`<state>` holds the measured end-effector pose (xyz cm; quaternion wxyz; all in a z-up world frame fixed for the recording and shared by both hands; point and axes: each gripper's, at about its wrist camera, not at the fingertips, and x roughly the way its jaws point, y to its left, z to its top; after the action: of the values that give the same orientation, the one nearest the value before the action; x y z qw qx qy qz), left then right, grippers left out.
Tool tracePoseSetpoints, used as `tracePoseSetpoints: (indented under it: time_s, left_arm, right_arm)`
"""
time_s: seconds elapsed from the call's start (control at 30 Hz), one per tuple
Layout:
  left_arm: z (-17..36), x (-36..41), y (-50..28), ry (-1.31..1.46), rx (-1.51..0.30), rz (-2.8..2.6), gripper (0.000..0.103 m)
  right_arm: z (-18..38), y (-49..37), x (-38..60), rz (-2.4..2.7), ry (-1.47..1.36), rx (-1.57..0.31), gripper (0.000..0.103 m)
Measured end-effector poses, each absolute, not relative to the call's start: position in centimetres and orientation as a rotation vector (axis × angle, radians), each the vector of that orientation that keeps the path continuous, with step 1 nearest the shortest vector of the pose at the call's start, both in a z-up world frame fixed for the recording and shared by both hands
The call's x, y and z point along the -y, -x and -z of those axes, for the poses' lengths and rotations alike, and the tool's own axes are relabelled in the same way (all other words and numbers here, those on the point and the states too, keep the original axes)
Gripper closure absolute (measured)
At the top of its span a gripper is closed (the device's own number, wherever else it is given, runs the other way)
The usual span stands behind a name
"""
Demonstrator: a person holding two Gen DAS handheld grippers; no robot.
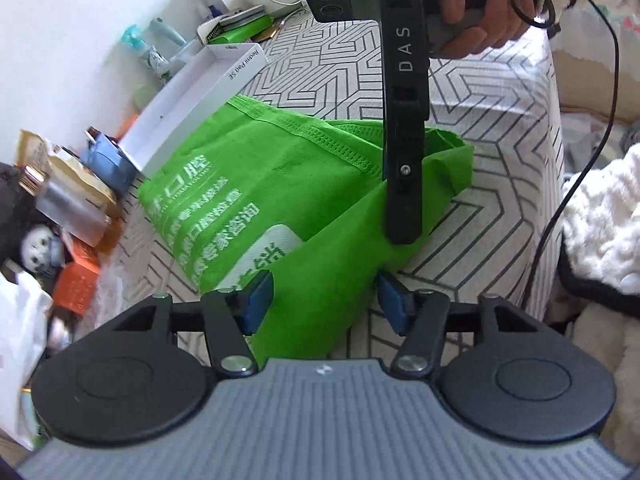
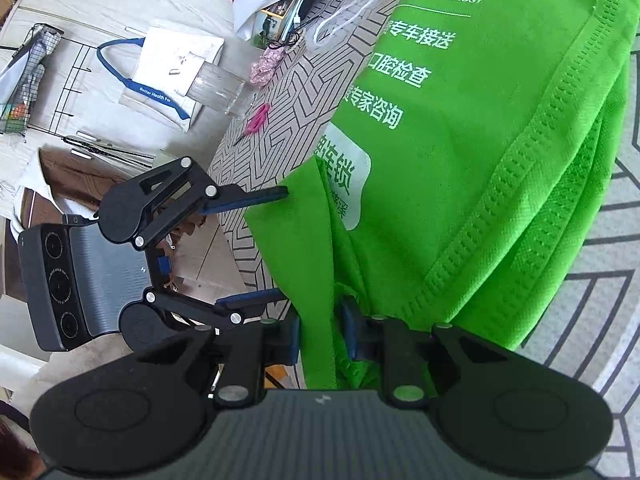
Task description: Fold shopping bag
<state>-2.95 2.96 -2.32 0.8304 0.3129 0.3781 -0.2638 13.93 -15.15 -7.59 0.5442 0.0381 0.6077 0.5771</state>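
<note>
A bright green fabric shopping bag (image 1: 280,196) with white print lies on a table covered in a grey geometric-pattern cloth (image 1: 492,92). My left gripper (image 1: 326,300) is open, its blue pads on either side of the bag's folded near corner. My right gripper (image 2: 322,336) is shut on a fold of the bag (image 2: 460,140) near its edge. In the left wrist view the right gripper (image 1: 404,216) stands upright, pressing down on the bag's right part. In the right wrist view the left gripper (image 2: 286,244) sits open at the bag's left edge.
A white box (image 1: 200,96), bottles and cluttered packages (image 1: 68,208) line the table's left side by the wall. A white fluffy cloth (image 1: 600,216) lies right of the table. Pink scissors (image 2: 256,120), a glass (image 2: 218,88) and a white bag (image 2: 172,68) are near the table's far edge.
</note>
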Motion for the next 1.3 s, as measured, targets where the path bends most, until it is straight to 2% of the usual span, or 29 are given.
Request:
tracePoseSetpoints:
  time_s: [0.17,0.3,0.37,0.43,0.47,0.53,0.63,0.87,0.93,1.03,1.3]
  left_arm:
    - [2.0,-4.0,0.6,-0.536,-0.946,0.609,0.059]
    - [2.3,-4.7,-1.2,-0.430,-1.068,0.625,0.059]
    - [2.3,-4.7,-1.4,-0.414,-1.090,0.628,0.059]
    - [2.4,-4.5,-1.4,-0.411,-1.101,0.628,0.059]
    - [2.5,-4.4,-1.2,-0.416,-1.100,0.627,0.059]
    - [2.5,-4.5,-1.3,-0.407,-1.106,0.628,0.059]
    - [2.5,-4.9,-1.8,-0.364,-1.131,0.641,0.059]
    - [2.6,-5.3,-3.3,-0.314,-1.199,0.682,0.059]
    - [2.7,-5.4,-3.6,-0.305,-1.213,0.696,0.059]
    - [2.4,-6.1,-4.3,-0.278,-1.229,0.713,0.061]
    - [1.5,-6.9,-3.0,-0.337,-1.172,0.796,0.061]
  right_arm:
    - [6.7,-13.1,15.4,-1.390,-0.021,-1.355,0.081]
    - [3.4,-8.9,15.6,-1.388,0.242,-1.006,0.073]
    - [1.9,-5.8,15.7,-1.371,0.413,-0.775,0.071]
    - [1.1,-3.4,15.7,-1.354,0.531,-0.607,0.073]
    - [0.9,-2.2,15.7,-1.341,0.587,-0.542,0.082]
    - [0.9,-0.9,15.5,-1.354,0.673,-0.491,0.089]
    - [1.5,0.6,15.1,-1.354,0.802,-0.405,0.087]
    - [3.0,2.3,12.6,-1.368,1.013,-0.296,0.074]
    - [3.6,2.3,11.7,-1.372,1.049,-0.307,0.075]
    - [4.2,0.6,10.4,-1.379,0.962,-0.449,0.080]
    - [5.7,-10.0,11.5,-1.421,0.271,-1.082,0.085]
